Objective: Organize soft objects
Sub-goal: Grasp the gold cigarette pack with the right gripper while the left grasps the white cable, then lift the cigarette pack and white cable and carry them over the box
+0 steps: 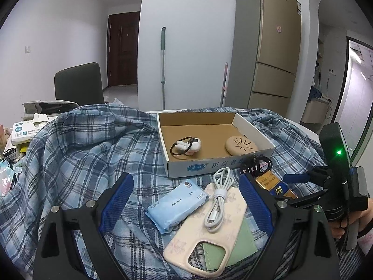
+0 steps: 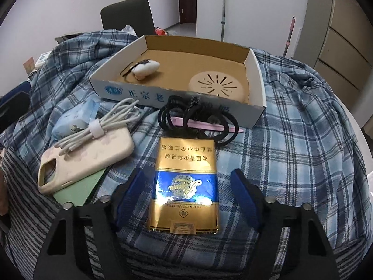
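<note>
One cigarette pack (image 2: 185, 184) (one box (image 2: 256, 79))

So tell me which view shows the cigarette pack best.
The right wrist view: the cigarette pack lies whole, face up, between the right tongs. In the left wrist view only a corner shows behind a finger.

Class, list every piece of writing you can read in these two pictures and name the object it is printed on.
"Babycare": blue wipes pack.
"FILTER CIGARETTES", upside down: gold and blue cigarette pack.
"100": tissue box at far left.
Chinese characters on the cardboard box front and on the cigarette pack's top panel: partly hidden or too blurred to quote surely.
Fridge sticker: unreadable.
</note>
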